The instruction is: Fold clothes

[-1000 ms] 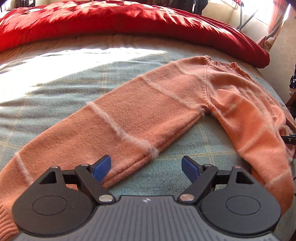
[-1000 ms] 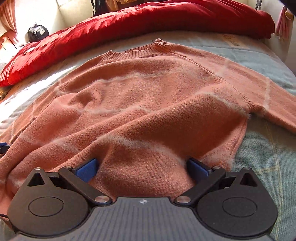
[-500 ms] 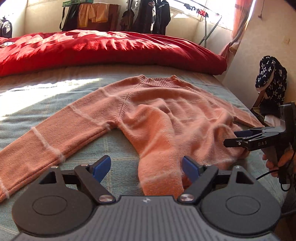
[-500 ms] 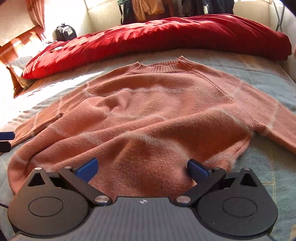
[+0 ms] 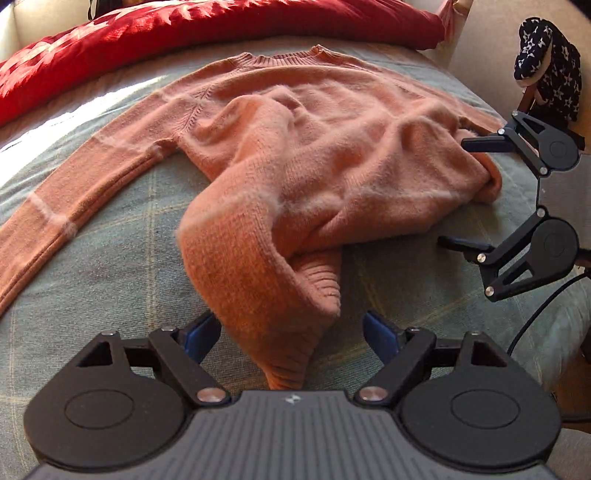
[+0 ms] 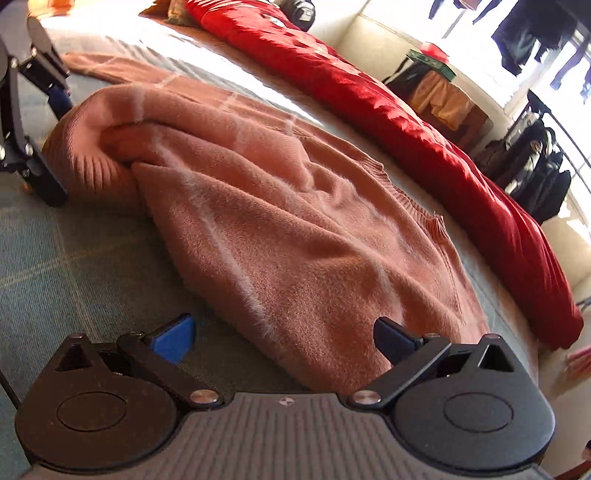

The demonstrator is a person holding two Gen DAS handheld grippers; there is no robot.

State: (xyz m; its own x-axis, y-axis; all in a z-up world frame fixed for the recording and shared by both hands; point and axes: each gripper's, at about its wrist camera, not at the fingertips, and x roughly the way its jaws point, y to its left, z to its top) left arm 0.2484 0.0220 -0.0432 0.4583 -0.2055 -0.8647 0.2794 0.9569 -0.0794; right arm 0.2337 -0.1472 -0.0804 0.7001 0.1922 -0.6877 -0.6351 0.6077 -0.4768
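Orange sweater hem bunched, bedspread beside

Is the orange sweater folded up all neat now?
No, the orange sweater lies rumpled on the bed, with one sleeve stretched out flat to the side.

Sweater left sleeve: runs out past the left edge, cuff unseen
Sweater hem: near corner drops behind the left gripper body
Right gripper: cut off by the right edge in the left wrist view
Red duvet: far end leaves the frame
Hanging clothes: blurred by glare
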